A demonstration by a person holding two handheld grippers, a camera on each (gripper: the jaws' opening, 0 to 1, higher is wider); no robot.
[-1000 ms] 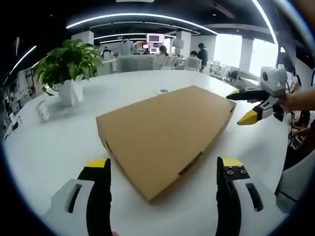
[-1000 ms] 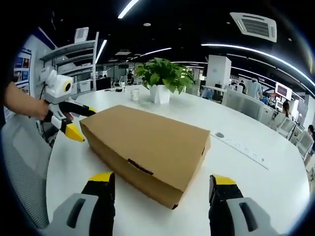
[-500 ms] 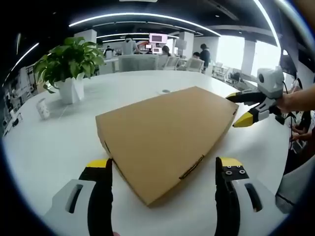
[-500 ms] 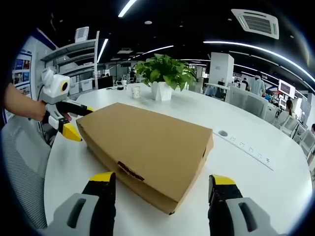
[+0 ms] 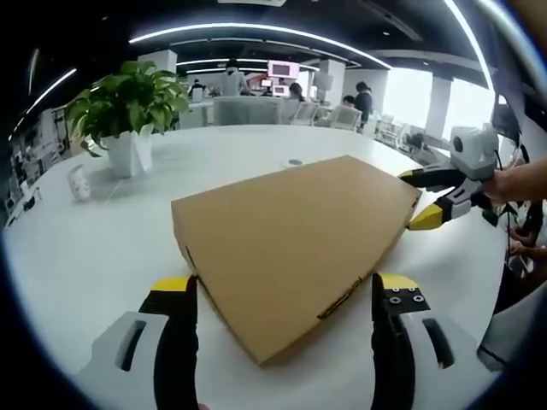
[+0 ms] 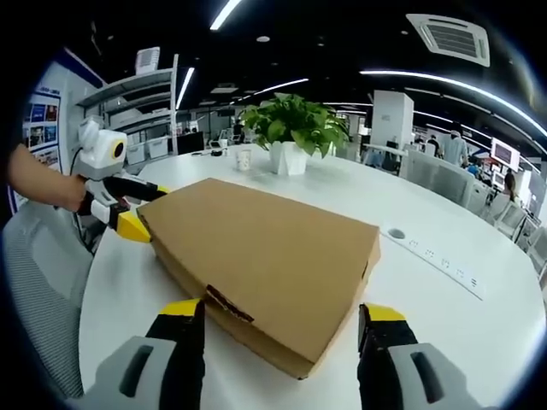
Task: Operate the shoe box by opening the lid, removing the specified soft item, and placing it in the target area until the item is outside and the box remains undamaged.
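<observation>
A flat brown cardboard shoe box (image 5: 291, 239) lies shut on the white round table (image 5: 94, 248). In the left gripper view my left gripper (image 5: 286, 292) is open, its yellow-tipped jaws standing either side of the box's near corner. My right gripper (image 5: 410, 201) comes in from the right, open, straddling the box's far right corner. In the right gripper view the box (image 6: 265, 248) sits just ahead of my open right gripper (image 6: 282, 312). My left gripper (image 6: 141, 207), held by a hand, is open at the box's left corner. The box's contents are hidden.
A potted plant (image 5: 128, 102) in a white pot and a small white cup (image 5: 79, 181) stand beyond the box. A cable port (image 6: 395, 232) and a socket strip (image 6: 440, 256) are set into the table. A grey chair (image 6: 34, 282) stands at the table's edge. People sit at desks far behind.
Both grippers have crept closer to the box, which looms a little larger in each view. The box itself has not moved and its lid stays shut.
</observation>
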